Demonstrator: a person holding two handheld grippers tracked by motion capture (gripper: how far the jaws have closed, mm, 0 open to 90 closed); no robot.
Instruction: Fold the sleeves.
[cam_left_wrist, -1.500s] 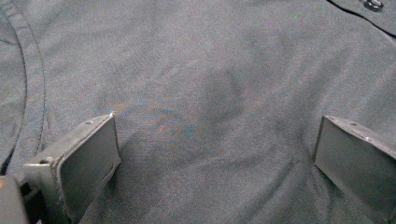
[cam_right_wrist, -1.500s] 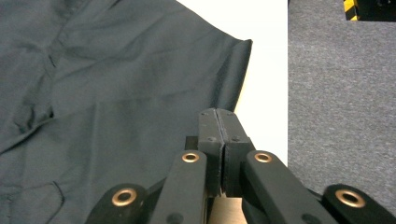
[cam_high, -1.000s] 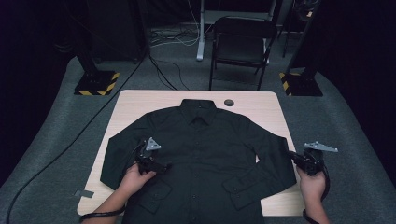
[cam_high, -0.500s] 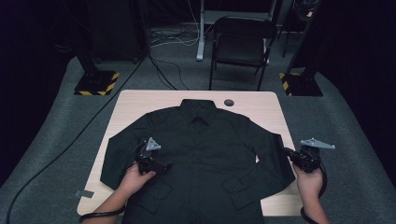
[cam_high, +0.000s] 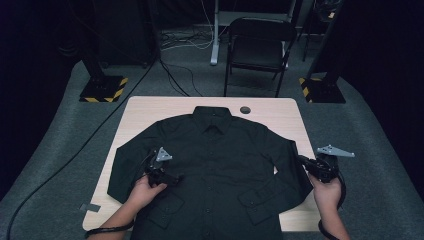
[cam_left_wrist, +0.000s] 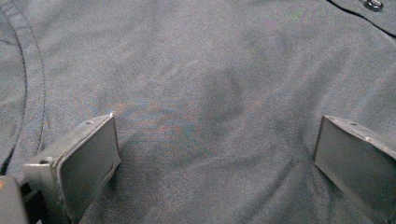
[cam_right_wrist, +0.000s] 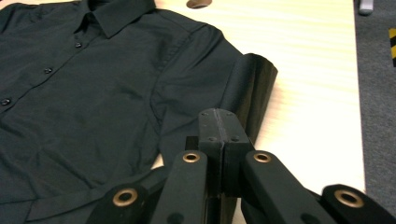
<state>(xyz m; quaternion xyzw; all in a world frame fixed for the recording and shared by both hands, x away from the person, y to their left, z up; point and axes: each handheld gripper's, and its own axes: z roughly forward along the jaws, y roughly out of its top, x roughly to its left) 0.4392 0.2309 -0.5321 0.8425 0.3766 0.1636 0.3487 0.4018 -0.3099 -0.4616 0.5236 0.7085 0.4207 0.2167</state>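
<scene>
High view: black button-up shirt lies face up and spread across the light wooden desk, collar toward the top of the frame, hem hanging off the near edge at the bottom, sleeves angled out toward lower left and lower right. Left hand-held gripper sits on the shirt front at lower left of centre; in the left gripper view its jaws stand wide apart with flat cloth between them, pressing on nothing, so it is open. Right hand-held gripper hangs at the right edge of the desk; in the right gripper view its jaws are closed together on the sleeve, a fold of which stands up in a loop just beyond the tips, at centre frame. Risks, as judgements: the pinch looks thin and near the cloth's edge, so a quick pull toward the shirt's middle could slip the sleeve free and drop it in a crumple. With the left jaws gaping and only resting on the front, the body of the shirt is weakly pinned; dragging the sleeve may slide the whole garment toward the near edge, where the overhanging hem already adds pull. The small dark round object near the collar, at upper centre, lies close enough to be nudged if the shirt shifts upward. A sleeve laid over unsmoothed cloth would trap a wrinkle.
</scene>
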